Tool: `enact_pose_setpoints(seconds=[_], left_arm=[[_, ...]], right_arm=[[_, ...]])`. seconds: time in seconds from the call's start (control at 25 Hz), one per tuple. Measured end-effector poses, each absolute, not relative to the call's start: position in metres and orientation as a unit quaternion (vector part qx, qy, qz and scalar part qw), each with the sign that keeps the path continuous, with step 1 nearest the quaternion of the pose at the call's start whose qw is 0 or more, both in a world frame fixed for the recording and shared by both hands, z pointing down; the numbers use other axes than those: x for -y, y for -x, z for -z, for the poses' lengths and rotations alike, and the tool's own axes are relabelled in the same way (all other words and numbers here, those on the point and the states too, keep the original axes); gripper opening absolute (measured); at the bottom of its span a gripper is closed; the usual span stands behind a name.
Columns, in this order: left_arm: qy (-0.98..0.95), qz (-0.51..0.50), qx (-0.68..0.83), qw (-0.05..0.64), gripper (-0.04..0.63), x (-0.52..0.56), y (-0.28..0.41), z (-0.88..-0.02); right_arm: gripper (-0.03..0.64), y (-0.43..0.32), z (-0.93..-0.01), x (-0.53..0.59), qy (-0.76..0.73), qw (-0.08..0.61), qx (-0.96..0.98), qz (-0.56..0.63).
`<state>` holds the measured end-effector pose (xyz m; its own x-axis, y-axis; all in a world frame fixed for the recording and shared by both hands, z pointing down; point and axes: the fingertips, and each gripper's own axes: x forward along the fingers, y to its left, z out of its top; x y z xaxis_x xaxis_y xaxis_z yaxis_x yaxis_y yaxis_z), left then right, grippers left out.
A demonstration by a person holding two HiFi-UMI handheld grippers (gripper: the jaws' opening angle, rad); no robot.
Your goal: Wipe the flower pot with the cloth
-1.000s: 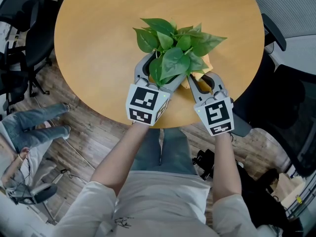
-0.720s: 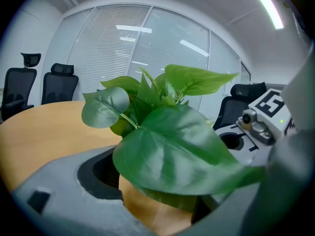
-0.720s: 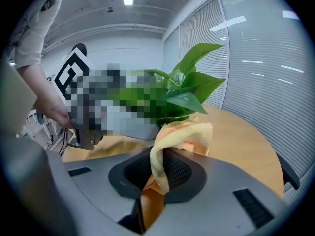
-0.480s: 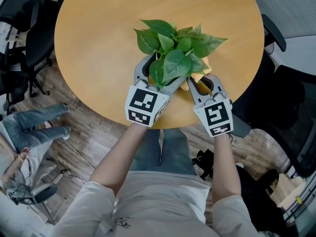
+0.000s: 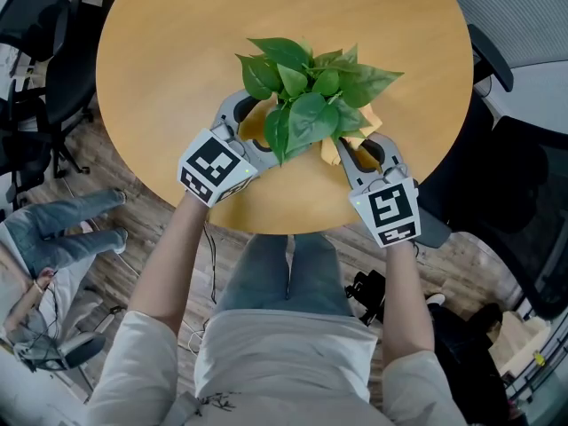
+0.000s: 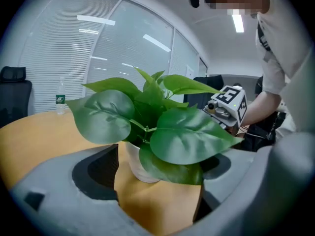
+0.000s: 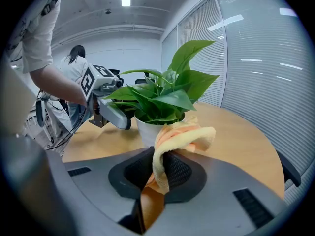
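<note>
**potted_pete:** ok so where's this wipe job at? Camera by camera pls.

**gripnerd:** Head view first. There's a round wooden table (image 5: 177,43) with a leafy plant (image 5: 311,87) near the person's edge and a gripper on each side of it. The left gripper (image 5: 256,130) comes in from the left with its claw wide. The right gripper (image 5: 358,145) comes in from the right with a yellow-orange cloth (image 5: 368,122) bunched at its tips. The leaves cover everything underneath, so there's no contact to read from up here.

**potted_pete:** and the left gripper view?

**gripnerd:** Jaws well apart, nothing pinched. The white flower pot (image 6: 134,163) stands upright on the table just past the gap, nearer the left jaw. It isn't gripped.

**potted_pete:** right one?

**gripnerd:** In the right gripper view the claw is clamped on the cloth. The cloth sticks up out of the jaws and flops toward the pot's side. It's either against the wall or just beside it, can't tell which.

**potted_pete:** so, progress?

**gripnerd:** My read is that setup is done, since the cloth is in hand and up at the pot. The wiping itself looks barely begun. The white wall shows no clean or dirty patch, so there's no telling how much is covered. I'd say what's left is rubbing round the whole wall. The open claw will probably need to steady the pot so it doesn't slide or tip.
</note>
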<state>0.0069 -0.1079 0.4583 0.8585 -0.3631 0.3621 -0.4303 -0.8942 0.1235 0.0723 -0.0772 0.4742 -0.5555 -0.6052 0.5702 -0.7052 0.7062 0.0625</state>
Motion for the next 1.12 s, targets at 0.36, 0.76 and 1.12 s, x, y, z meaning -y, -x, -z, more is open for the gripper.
enact_pose_setpoints(seconds=[0.36, 0.76, 1.12], left_arm=[[-0.967, -0.154, 0.182, 0.089, 0.462, 0.117, -0.016, -0.454], [-0.965, -0.156, 0.193, 0.091, 0.431, 0.117, -0.015, -0.456], [-0.954, -0.154, 0.236, 0.103, 0.431, 0.118, -0.019, -0.457]], right_arm=[[0.051, -0.068, -0.473, 0.075, -0.368, 0.294, 0.878, -0.083], [0.051, -0.1, -0.466, 0.102, -0.405, 0.305, 0.859, -0.069], [0.051, -0.08, -0.462, 0.108, -0.389, 0.308, 0.867, -0.052]])
